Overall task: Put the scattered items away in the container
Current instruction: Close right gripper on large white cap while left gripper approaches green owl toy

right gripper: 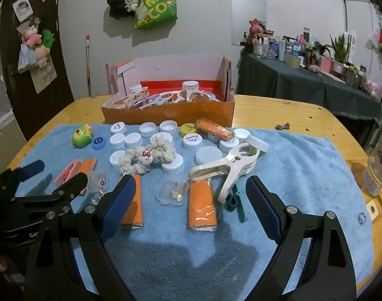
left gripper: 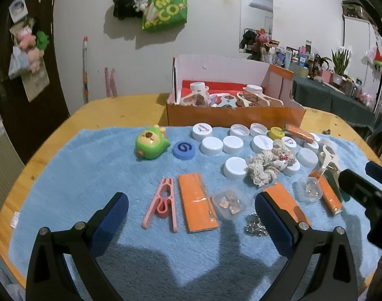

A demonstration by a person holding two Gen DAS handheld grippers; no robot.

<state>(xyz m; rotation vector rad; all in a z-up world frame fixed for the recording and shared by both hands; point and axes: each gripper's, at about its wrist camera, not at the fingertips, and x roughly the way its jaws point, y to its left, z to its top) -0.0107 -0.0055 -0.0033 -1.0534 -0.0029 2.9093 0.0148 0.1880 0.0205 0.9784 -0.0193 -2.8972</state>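
Note:
An orange cardboard box (left gripper: 236, 118) (right gripper: 166, 114) stands at the far edge of the blue towel (left gripper: 65, 175) and holds bottles and clips. Scattered on the towel are a green toy (left gripper: 151, 143), a blue cap (left gripper: 184, 148), several white caps, a cream scrunchie (left gripper: 268, 165) (right gripper: 148, 159), a pink clip (left gripper: 163, 205), orange packets (left gripper: 197, 205) (right gripper: 202, 208), clear cases (left gripper: 231, 202) (right gripper: 172, 192) and a white clamp (right gripper: 231, 165). My left gripper (left gripper: 191, 200) hovers open above the pink clip and a packet. My right gripper (right gripper: 190, 179) hovers open above another packet, holding nothing.
The wooden table (right gripper: 278, 110) shows beyond the towel, with a small metal piece (right gripper: 282, 126) on it. A clear bottle (right gripper: 379, 165) stands at the right edge. A silver chain (left gripper: 253, 225) lies by my left gripper's right finger. Behind is a dark-draped table (right gripper: 303, 80) crowded with bottles.

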